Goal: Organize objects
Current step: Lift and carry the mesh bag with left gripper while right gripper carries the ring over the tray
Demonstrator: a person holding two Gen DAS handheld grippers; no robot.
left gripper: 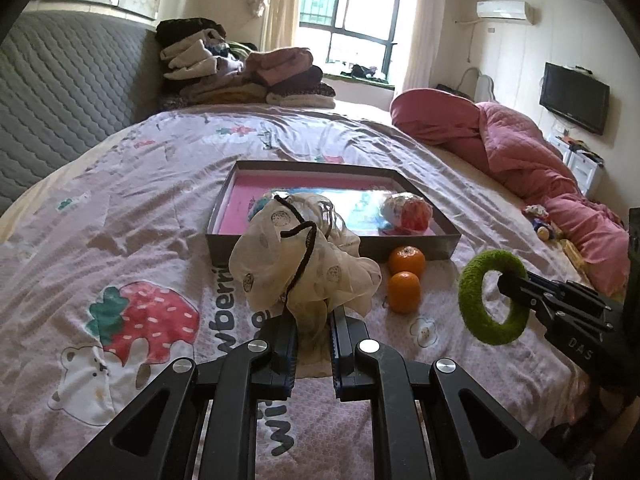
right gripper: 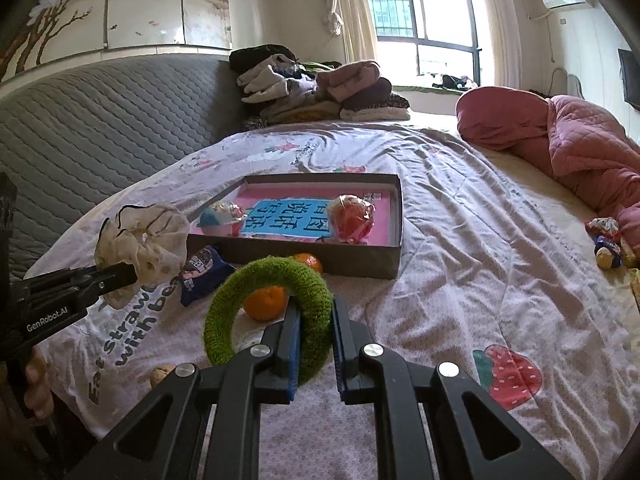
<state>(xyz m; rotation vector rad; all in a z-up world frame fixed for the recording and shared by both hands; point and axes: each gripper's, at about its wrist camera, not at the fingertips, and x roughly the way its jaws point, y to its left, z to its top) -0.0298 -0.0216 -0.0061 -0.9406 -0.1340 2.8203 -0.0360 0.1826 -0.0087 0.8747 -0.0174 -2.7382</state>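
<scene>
My left gripper (left gripper: 313, 312) is shut on a cream scrunchie (left gripper: 304, 264) with a black edge, held above the bed just in front of the grey box (left gripper: 416, 246). It also shows in the right wrist view (right gripper: 144, 240). My right gripper (right gripper: 316, 312) is shut on a green fuzzy ring (right gripper: 272, 312), seen too in the left wrist view (left gripper: 490, 296). The box (right gripper: 352, 262) has a pink floor and holds a blue-pink wrapped ball (right gripper: 222, 218) and a red wrapped ball (right gripper: 352, 218). Two oranges (left gripper: 405, 276) lie in front of the box.
A dark blue snack packet (right gripper: 204, 272) lies on the strawberry-print sheet (right gripper: 460, 260) left of the oranges. A pink quilt (right gripper: 580, 152) is heaped at the right, with small toys (right gripper: 608, 240) beside it. Folded clothes (right gripper: 320, 88) are stacked at the grey headboard (right gripper: 100, 120).
</scene>
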